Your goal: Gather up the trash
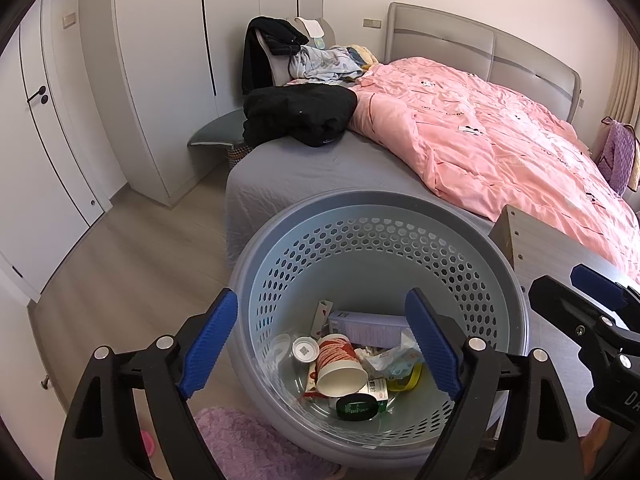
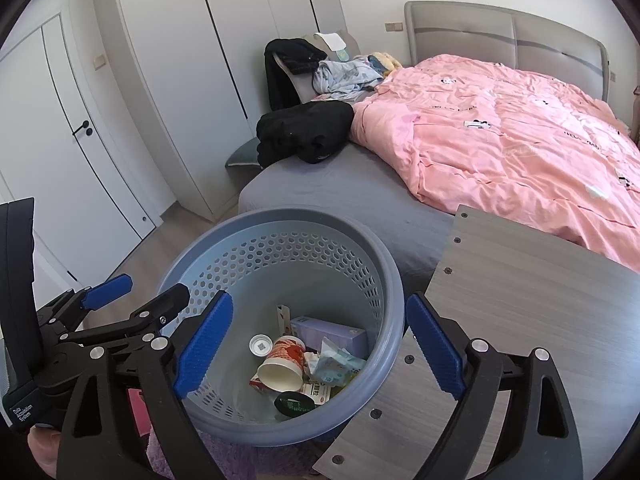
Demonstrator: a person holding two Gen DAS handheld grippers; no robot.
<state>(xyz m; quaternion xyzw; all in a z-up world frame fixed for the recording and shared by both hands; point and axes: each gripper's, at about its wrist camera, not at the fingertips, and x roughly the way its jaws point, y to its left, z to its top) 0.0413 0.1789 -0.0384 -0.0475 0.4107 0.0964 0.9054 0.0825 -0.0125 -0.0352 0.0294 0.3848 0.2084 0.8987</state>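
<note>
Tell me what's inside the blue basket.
The basket holds a tipped paper cup, a lilac box, a crumpled wrapper, a round white lid and a dark green lid. Whatever lies under the cup and wrapper is covered.

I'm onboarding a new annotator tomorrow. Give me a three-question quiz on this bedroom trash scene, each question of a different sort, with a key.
1. True or false: the left gripper is clamped on a piece of trash.
2. Multiple choice: the paper cup in the blue basket is
A. standing upright
B. lying on its side
C. stacked inside another cup
3. Fill in: the black garment lies on the bed's grey sheet, beside the ____ duvet.

Key
1. False: both it and the right gripper are open, with nothing between the jaws.
2. B: its open mouth faces the cameras.
3. Pink.
</note>
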